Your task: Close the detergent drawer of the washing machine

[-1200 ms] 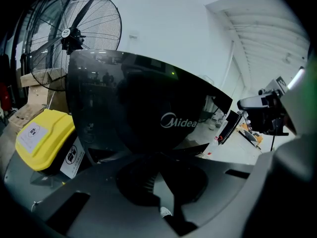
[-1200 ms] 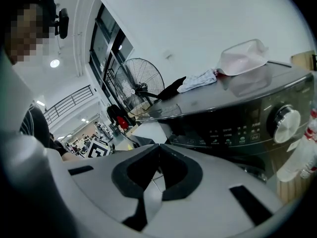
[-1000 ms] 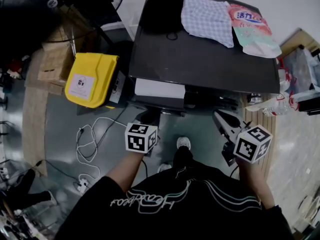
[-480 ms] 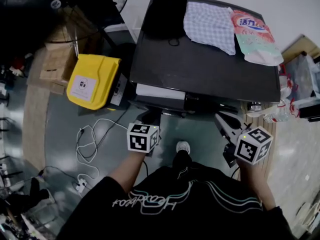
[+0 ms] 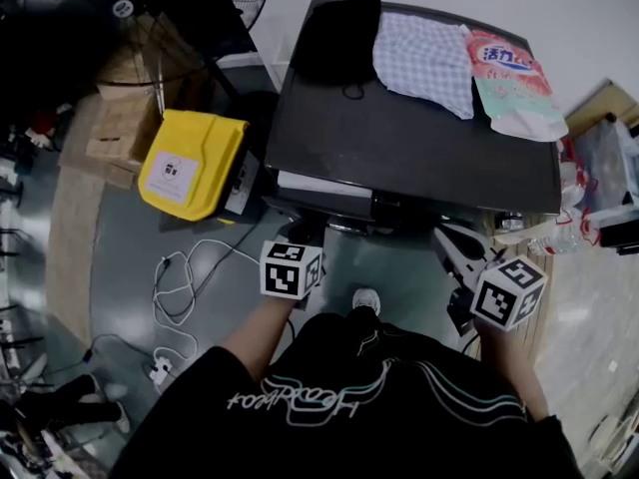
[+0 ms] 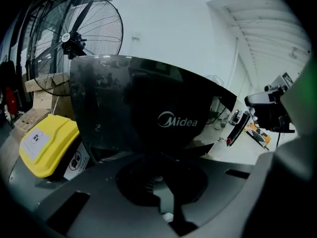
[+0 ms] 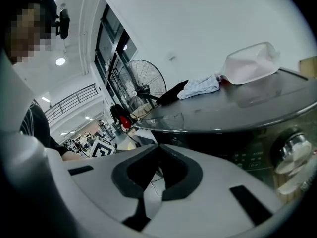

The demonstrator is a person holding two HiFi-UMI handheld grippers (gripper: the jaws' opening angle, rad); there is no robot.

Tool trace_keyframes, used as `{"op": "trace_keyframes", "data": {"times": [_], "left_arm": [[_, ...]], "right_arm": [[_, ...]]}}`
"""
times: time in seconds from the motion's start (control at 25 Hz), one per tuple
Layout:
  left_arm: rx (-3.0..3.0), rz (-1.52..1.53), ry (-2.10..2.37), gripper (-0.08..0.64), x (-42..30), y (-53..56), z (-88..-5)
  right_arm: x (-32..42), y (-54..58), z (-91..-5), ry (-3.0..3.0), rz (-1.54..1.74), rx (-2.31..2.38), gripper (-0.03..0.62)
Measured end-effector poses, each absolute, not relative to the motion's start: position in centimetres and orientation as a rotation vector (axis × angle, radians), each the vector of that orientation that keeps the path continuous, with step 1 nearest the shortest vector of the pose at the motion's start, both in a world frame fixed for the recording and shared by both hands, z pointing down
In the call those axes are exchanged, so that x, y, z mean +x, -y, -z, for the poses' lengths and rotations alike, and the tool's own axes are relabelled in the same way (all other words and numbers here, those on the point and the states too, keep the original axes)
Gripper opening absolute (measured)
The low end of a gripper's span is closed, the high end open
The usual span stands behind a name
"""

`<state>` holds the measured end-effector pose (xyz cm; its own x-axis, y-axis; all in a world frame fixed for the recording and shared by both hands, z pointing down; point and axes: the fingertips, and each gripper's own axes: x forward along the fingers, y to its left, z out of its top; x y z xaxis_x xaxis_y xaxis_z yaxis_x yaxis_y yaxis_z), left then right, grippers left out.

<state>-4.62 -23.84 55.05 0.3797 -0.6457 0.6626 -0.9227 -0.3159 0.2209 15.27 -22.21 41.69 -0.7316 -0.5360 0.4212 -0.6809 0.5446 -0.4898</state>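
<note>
Head view | detergent drawer white, juts past washing machine front edge | floor open before it | left gripper and right gripper apart from it, claws pressed together, empty.

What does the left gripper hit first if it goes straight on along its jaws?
The washing machine's dark Midea-marked front, dead ahead of the left gripper; probably the face of the part-open detergent drawer. How near it is, I can't judge.

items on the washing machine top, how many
3, along the back edge: a black cloth at the left, a checked cloth in the middle, a detergent pouch at the right. Something may hide under the cloths.
</note>
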Motion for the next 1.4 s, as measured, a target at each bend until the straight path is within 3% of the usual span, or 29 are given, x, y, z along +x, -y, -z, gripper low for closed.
{"op": "trace_keyframes", "data": {"times": [1.4], "left_arm": [[2.102,-0.594,1.358,0.023,-4.2,28.0,-55.1]], "right_arm": [[14.6,23.9,-42.6,2.524,-0.904,0.983,0.028]]}}
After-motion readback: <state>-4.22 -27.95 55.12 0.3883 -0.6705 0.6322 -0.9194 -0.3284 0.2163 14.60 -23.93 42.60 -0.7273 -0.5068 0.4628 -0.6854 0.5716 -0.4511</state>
